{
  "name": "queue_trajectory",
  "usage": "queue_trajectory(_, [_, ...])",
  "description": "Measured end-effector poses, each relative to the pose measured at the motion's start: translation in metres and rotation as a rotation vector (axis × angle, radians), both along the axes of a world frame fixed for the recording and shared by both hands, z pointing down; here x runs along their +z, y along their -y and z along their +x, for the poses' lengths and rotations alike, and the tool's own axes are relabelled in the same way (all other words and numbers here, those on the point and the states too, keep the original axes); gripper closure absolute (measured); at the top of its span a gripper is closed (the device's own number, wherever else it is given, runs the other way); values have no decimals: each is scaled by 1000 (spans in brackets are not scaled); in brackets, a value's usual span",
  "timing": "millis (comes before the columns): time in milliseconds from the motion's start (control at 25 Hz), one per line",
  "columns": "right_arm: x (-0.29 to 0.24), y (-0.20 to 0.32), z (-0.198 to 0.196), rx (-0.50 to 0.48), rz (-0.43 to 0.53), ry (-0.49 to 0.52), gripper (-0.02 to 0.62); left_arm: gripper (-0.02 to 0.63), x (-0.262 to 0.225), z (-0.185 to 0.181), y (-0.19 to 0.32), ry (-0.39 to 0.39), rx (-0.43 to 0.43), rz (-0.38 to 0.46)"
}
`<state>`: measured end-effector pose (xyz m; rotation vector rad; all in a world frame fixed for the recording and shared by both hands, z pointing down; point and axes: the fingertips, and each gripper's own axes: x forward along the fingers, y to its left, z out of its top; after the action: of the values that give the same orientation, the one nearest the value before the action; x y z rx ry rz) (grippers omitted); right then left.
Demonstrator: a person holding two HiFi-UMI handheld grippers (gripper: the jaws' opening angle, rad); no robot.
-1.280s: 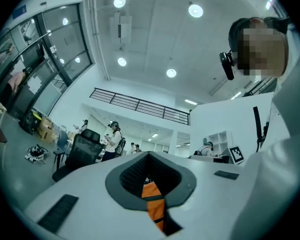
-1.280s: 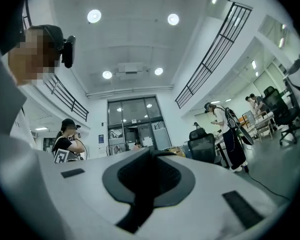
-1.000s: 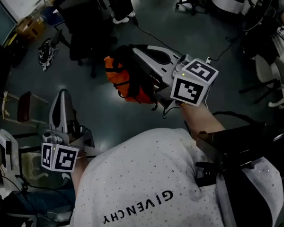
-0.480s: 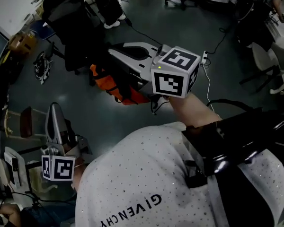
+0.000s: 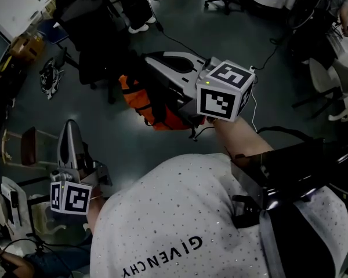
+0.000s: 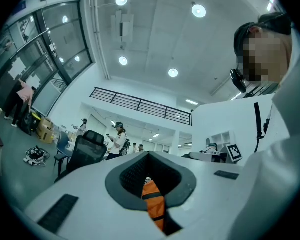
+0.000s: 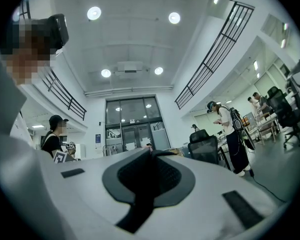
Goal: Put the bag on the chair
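Above floor, centre: orange bag (image 5: 138,96) hangs from right hand-held gripper (image 5: 155,61), clamped on strap; left hand-held gripper (image 5: 71,127) closed, empty. Lift done; chair (image 5: 91,25) at eleven o'clock, placing remains.

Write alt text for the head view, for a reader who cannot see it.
Seen from above, the right tool, shut, carries an orange bag that hangs over the dark floor near a black office chair. The left tool, shut and empty, is held low at the left. The person's white shirt fills the foreground.
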<state>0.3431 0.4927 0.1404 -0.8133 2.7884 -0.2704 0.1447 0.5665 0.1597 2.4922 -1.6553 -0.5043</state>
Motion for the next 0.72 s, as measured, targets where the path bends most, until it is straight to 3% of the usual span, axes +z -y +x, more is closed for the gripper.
queue_trajectory(360, [16,36,-11,39,-17,2,581,606,28,-19,28,31,26,-57])
queue_trajectory(720, [35,82,-21,65,-97,8,581,606,44,-33,78,20,16,-120])
